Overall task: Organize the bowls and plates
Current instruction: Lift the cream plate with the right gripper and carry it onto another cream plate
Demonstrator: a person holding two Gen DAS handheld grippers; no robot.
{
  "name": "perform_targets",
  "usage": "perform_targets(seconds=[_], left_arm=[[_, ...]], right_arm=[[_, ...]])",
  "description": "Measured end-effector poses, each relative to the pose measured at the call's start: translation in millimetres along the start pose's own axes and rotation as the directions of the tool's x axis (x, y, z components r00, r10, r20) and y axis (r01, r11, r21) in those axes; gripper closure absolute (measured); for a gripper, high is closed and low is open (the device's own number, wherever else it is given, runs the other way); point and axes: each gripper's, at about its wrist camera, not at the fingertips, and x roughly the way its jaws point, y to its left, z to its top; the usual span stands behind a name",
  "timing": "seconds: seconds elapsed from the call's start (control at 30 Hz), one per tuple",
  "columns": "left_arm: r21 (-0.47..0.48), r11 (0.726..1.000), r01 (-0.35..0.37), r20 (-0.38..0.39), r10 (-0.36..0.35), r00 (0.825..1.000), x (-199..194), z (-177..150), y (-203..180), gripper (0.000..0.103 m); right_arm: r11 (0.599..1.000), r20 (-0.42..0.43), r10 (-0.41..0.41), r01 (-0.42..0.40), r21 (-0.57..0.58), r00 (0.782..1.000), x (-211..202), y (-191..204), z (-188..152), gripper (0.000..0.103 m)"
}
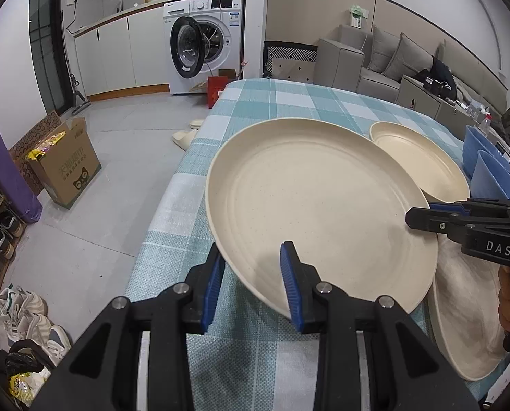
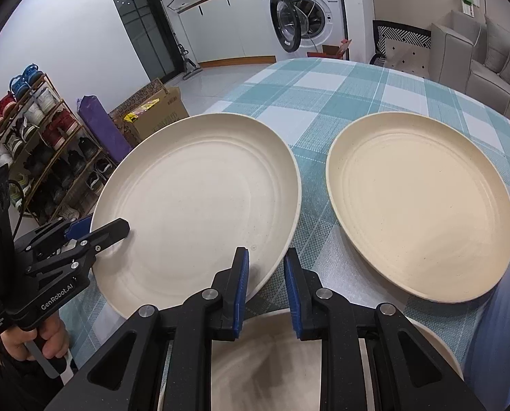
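Over the table's 9 o'clock side, held plate [image 2: 200,198]: it sits off the checked cloth [image 2: 323,85] and appears raised, its rim overlapping a lower plate [image 1: 467,325] at 5 o'clock.
Left gripper [image 1: 252,248]: jaws are clamped on the held plate's rim at 7 o'clock, one pad above and one below.
Right gripper [image 2: 266,251]: jaws are closed on the same rim at the opposite side.
Step in hand: judged to be carrying the held plate to a stack.
Technique: move both hands together and keep the plate level. Do not twist one grip against the other. Lower it centred before you release.
Risk: the thin, smooth rim may slip from the pads.
Appearance: large, round, cream, faintly speckled, with concentric rings and a shallow lip.
Second plate [image 2: 423,205]: same kind, flat on the cloth at 3 o'clock, apart.
Blue bowls [image 1: 491,174]: nested, beyond the second plate.
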Motion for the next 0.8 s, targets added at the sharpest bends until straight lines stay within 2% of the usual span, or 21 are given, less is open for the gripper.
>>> perform_targets(seconds=[0.2, 0.8], left_arm=[[0.015, 1.000, -0.012, 0.026, 0.011, 1.000, -10.7, 1.6, -5.6, 0.071], [0.057, 0.998, 0.009, 0.085, -0.014, 0.996, -46.0, 8.5, -22.9, 0.071]], right_arm=[[1.000, 0.028, -0.004, 0.004, -0.013, 1.000, -16.2, 3.9, 0.0, 0.082], [1.000, 0.111, -0.009, 0.010, -0.009, 0.994, -76.5, 10.1, -9.6, 0.082]])
